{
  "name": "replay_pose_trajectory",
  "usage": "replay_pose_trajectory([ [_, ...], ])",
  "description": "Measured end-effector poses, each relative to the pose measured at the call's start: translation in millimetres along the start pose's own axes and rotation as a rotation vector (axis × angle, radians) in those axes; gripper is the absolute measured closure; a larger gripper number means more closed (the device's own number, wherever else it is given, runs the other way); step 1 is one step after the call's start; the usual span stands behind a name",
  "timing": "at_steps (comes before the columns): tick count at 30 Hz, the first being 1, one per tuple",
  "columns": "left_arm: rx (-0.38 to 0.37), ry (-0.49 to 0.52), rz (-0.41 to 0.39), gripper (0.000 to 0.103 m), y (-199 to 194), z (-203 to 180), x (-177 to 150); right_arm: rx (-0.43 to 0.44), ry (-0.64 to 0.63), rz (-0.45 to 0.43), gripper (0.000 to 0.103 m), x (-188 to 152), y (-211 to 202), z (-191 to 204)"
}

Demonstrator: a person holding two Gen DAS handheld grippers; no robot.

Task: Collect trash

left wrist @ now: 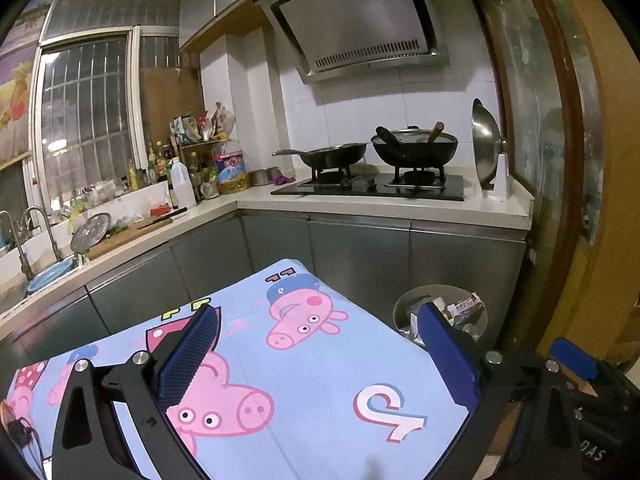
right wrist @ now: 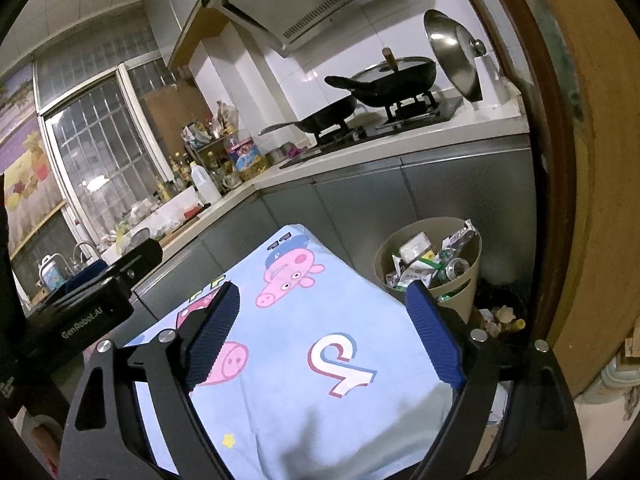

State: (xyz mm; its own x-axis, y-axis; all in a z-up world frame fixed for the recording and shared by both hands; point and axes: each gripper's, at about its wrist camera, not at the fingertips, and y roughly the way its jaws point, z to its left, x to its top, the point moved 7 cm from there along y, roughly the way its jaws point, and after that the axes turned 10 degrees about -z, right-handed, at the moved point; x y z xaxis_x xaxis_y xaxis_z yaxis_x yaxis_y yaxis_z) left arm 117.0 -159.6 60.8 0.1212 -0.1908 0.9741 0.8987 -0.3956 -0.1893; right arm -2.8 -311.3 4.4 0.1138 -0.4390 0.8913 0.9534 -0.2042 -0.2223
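The right gripper [right wrist: 326, 332] is spread wide with nothing between its blue pads [right wrist: 214, 330], held above a cartoon-printed cloth [right wrist: 320, 380]. The left gripper [left wrist: 320, 360] is likewise wide and empty over the same cloth. Beyond the cloth's right edge, a beige bin [right wrist: 464, 288] is seen, filled with trash [right wrist: 424, 260], standing against grey cabinets [right wrist: 460, 192].

The cloth [right wrist: 320, 344] is light blue, printed with pink cartoon pigs and pink-and-white letters. Both grippers have black frames and dark blue ribbed pads [right wrist: 212, 332]. The bin [right wrist: 460, 292] is beige, stuffed with white and green wrappers. Cabinets [left wrist: 360, 252] are grey, the countertop [left wrist: 380, 206] cream, the woks [left wrist: 416, 148] black, the wall tiles [left wrist: 360, 112] white.
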Motion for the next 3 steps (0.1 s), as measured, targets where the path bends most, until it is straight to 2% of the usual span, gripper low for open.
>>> replay_pose_trajectory([
  [3, 0.003, 0.0, -0.001, 0.004, 0.1, 0.0, -0.2, -0.001, 0.001, 0.0, 0.019, 0.6, -0.4, 0.1],
])
